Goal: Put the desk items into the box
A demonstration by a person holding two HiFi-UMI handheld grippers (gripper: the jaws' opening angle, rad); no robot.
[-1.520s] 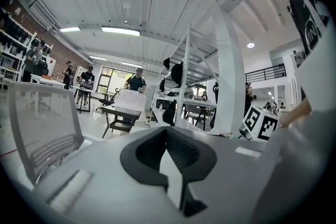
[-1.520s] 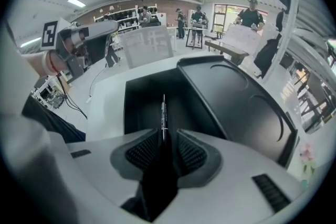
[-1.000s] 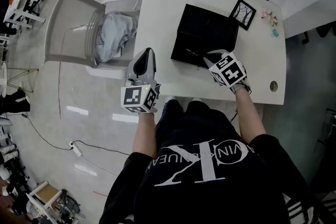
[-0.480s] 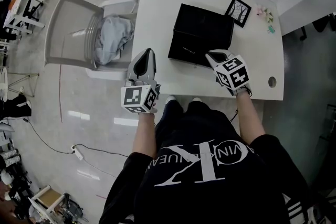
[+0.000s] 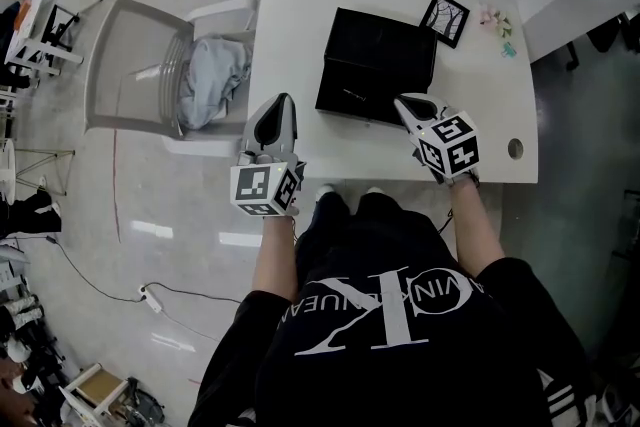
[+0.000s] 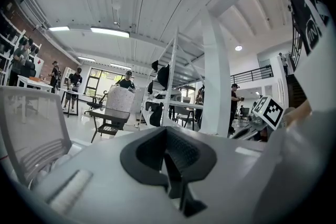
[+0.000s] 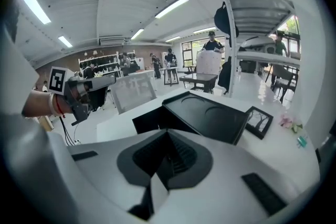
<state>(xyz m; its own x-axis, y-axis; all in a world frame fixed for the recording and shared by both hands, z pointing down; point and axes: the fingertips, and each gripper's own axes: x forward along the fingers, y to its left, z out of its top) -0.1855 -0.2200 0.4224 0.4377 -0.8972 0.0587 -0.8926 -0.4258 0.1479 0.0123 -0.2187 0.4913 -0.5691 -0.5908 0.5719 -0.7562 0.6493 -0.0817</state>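
Note:
A black box (image 5: 377,65) lies on the white table (image 5: 300,15); the right gripper view shows it as a dark box (image 7: 205,115) with a flat lid. A small black picture frame (image 5: 444,19) lies at its far right corner, also as the frame (image 7: 260,122). Small pastel items (image 5: 503,33) lie further right. My right gripper (image 5: 404,102) is shut and empty, just off the box's near right corner. My left gripper (image 5: 282,101) is shut and empty, at the table's near left corner, beside the box.
A grey chair (image 5: 135,65) with a pale cloth (image 5: 215,65) on it stands left of the table. A cable hole (image 5: 515,149) sits near the table's front right corner. People and shelving stand far off in both gripper views.
My right gripper has drawn slightly back and to the right from the box's front edge. The left gripper has held still. The head view has shifted a little.

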